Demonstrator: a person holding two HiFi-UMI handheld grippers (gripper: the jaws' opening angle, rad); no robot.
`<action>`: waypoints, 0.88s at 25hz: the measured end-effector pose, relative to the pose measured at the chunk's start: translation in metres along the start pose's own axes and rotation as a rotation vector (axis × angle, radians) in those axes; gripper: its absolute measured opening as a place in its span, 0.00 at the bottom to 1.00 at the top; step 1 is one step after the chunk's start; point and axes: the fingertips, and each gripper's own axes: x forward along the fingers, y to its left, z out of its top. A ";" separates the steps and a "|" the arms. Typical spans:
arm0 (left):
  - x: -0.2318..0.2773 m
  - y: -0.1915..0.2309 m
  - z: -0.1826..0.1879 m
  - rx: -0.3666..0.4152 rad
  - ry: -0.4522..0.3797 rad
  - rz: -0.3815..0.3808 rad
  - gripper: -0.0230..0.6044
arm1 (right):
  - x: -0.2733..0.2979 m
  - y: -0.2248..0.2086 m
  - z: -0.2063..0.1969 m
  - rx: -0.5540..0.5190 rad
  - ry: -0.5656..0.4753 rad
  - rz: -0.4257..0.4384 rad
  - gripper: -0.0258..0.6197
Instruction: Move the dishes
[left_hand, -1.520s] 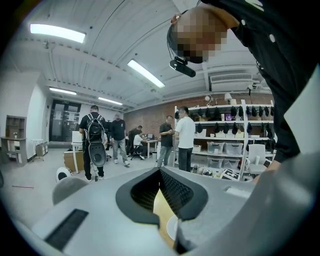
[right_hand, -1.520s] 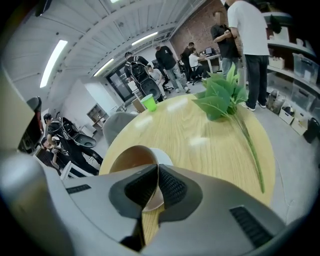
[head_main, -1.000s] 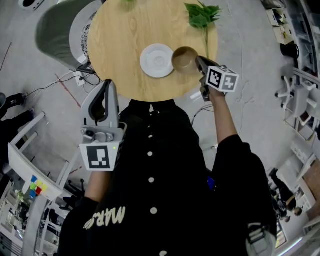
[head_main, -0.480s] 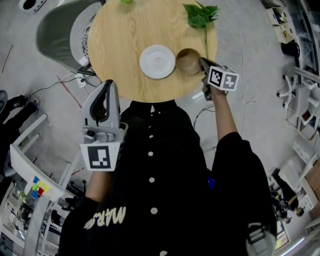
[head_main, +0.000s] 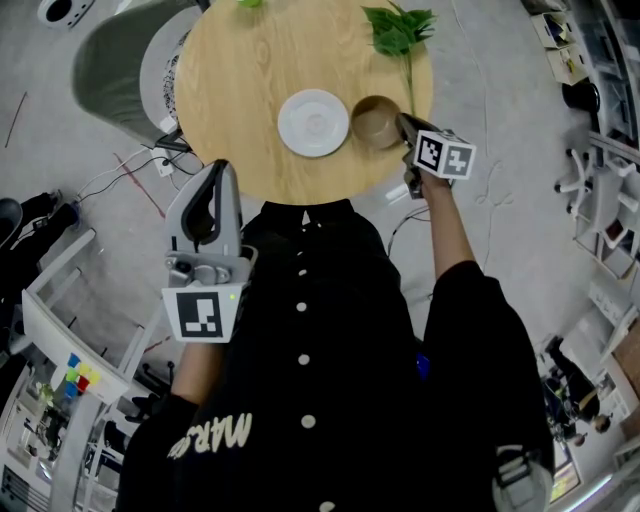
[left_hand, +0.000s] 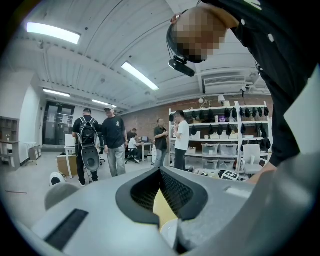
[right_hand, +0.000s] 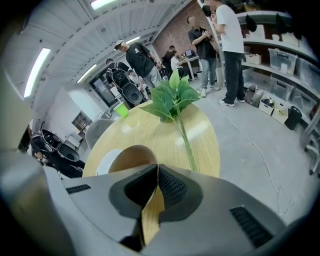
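Room: a large workshop with a grey concrete floor (head_main: 520, 230). Strip lights are running along a white ceiling, and a wall of shelving (left_hand: 225, 135) is holding bins. Five people (left_hand: 114, 142) are showing in the left gripper view, four standing and one sitting, all well away from you.

Surface: one round table (head_main: 250, 90) with a pale wood top is sitting straight ahead of you. One grey chair (head_main: 110, 60) is standing against its left side.

On the table, largest first:
- One white plate (head_main: 314, 122) is lying near the middle of the near half.
- One tan bowl (head_main: 374, 120) is sitting just right of the plate. The rims are close, but I cannot tell whether they are touching. I also cannot tell whether the bowl is resting on the wood or hanging just above it.
- One green leafy sprig (head_main: 398, 30) is lying along the right side, its stem running down past the bowl.
- One small green cup (right_hand: 121, 110) is standing at the far edge.

Grippers, two:
- Your right gripper (head_main: 400, 120) is reaching over the table's near right edge and angling downward. Its fingers are pinching the bowl's near wall between the pads.
- Your left gripper (head_main: 221, 168) is hanging short of the table, close to your chest. Its fingertips are meeting and gripping nothing.
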 end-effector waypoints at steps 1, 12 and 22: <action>-0.001 0.000 0.000 0.001 -0.001 0.000 0.04 | 0.000 0.000 0.000 -0.004 0.000 -0.005 0.07; -0.004 0.002 0.009 0.006 -0.029 0.007 0.04 | -0.010 0.011 0.010 -0.036 -0.076 0.024 0.36; -0.005 0.006 0.019 -0.007 -0.065 0.010 0.04 | -0.040 0.048 0.054 -0.193 -0.290 0.066 0.64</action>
